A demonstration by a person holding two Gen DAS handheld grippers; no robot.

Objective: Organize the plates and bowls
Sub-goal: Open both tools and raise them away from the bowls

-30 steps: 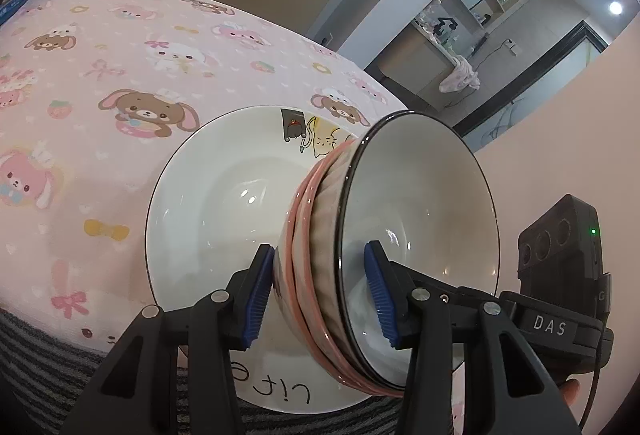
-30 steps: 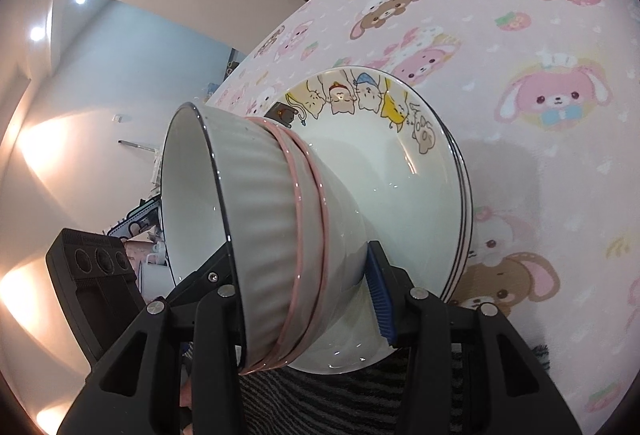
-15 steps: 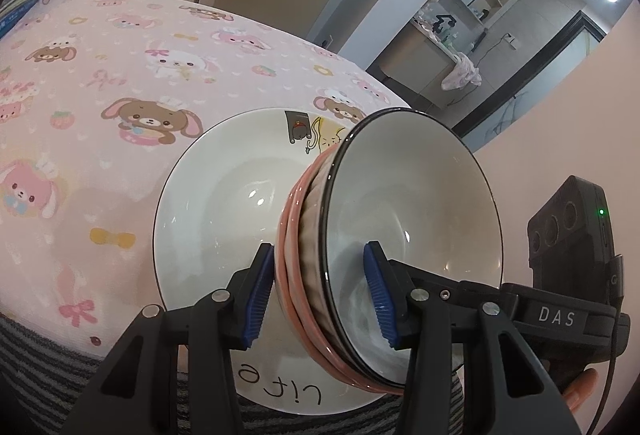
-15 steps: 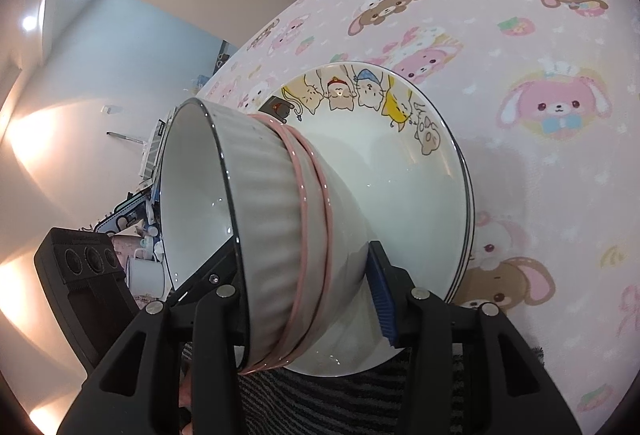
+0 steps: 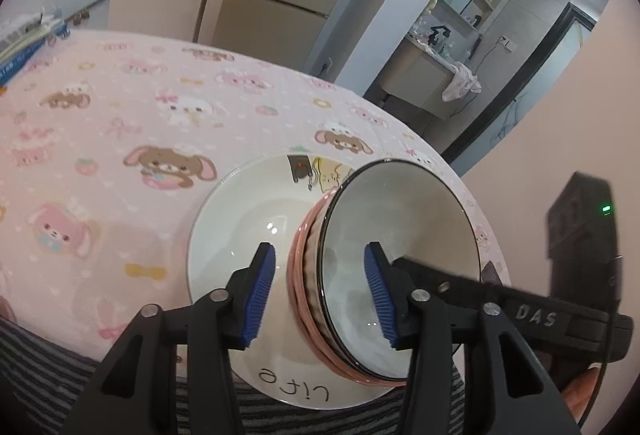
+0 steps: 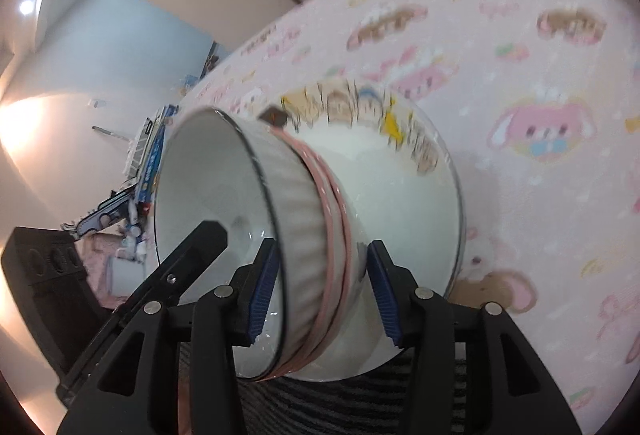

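Left view: the left tongs (image 5: 318,291) straddle the near wall of the tilted bowls (image 5: 384,263). The inner pad sits inside the top bowl and the outer pad stands clear of the pink rims, so there is no grip. These jaws have just been opening, with the wall between them.

Only this view shows the bottom of the plate (image 5: 240,227), and the doorway to a washroom behind the desk (image 5: 120,123).

Right view, blurred: the right tongs (image 6: 322,291) are closed on the bowls, one pad inside the top grey ribbed bowl and one against the lowest bowl's outer wall. Only here do we see the ribbing and a left-tong finger reaching into the bowl.

The bowls, three nested, lean on their side on the plate, which is at the near desk edge.

Writing: "Life", upside down, on the plate's near rim. "DAS" on the right tool's body, seen in the left view.

Versus one second ago: the left outer pad then touched the pink rim, and now there is a gap. The right grip is unchanged.
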